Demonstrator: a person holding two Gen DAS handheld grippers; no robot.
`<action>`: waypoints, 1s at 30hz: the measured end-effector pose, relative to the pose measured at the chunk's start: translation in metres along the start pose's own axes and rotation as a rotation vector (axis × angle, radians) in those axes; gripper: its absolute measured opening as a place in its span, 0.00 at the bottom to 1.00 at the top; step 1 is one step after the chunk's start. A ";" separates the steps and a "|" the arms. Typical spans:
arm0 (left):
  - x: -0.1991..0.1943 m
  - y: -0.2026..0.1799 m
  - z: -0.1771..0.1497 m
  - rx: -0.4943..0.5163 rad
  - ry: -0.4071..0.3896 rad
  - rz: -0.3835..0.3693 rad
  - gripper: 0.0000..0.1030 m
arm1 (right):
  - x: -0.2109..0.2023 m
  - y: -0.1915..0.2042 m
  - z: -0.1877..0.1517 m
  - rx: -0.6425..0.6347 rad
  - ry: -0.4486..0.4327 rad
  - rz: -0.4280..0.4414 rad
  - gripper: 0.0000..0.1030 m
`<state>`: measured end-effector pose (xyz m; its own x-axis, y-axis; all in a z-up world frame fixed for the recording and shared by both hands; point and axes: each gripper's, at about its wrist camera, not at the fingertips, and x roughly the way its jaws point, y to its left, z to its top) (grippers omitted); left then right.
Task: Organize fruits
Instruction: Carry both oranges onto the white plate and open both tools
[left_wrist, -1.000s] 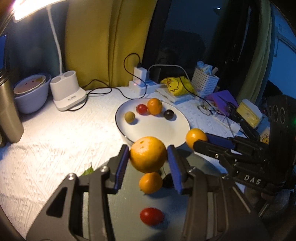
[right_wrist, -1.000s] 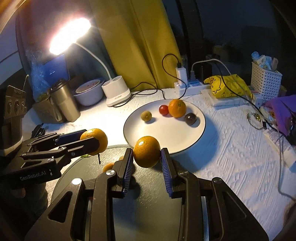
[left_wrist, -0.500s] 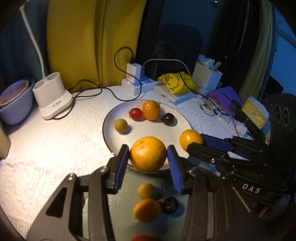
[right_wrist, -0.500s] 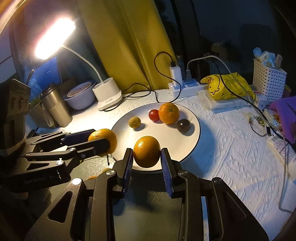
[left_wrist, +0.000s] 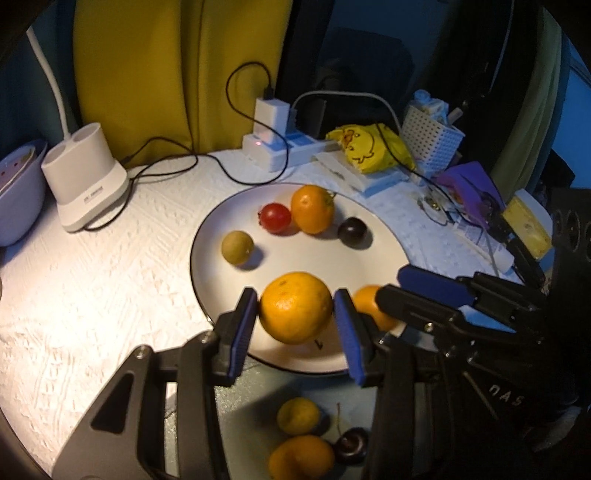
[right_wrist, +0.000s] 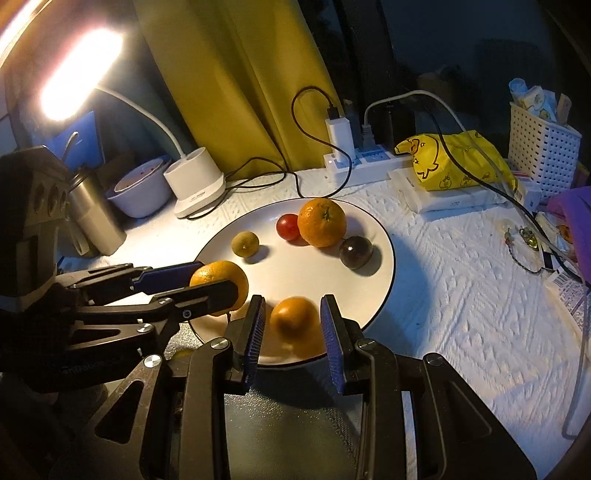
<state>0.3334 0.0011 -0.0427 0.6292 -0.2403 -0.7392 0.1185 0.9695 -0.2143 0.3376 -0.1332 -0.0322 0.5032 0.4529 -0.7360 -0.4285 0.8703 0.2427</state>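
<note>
Left gripper (left_wrist: 295, 317) clamped on an orange (left_wrist: 295, 307), right gripper (right_wrist: 291, 325) clamped on a smaller orange (right_wrist: 293, 319) — both held over the near edge of the white plate (right_wrist: 373, 295), four fruits at its far side.

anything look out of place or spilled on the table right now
Nothing looks spilled or damaged. Four fruits sit apart on the white plate, and each gripper holds an orange over its near edge. The black cable draped over the yellow bag is merely untidy.
</note>
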 end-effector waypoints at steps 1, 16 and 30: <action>0.000 0.000 0.000 -0.003 0.003 -0.002 0.43 | 0.000 -0.001 0.001 0.001 0.000 -0.007 0.32; -0.032 0.002 -0.003 -0.015 -0.073 -0.009 0.46 | -0.017 0.007 0.002 0.002 -0.018 -0.044 0.38; -0.074 -0.001 -0.022 -0.013 -0.129 -0.018 0.46 | -0.047 0.029 -0.014 -0.028 -0.047 -0.059 0.38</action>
<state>0.2692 0.0169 -0.0019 0.7206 -0.2488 -0.6471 0.1215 0.9643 -0.2355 0.2916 -0.1320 0.0005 0.5630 0.4100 -0.7176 -0.4173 0.8905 0.1814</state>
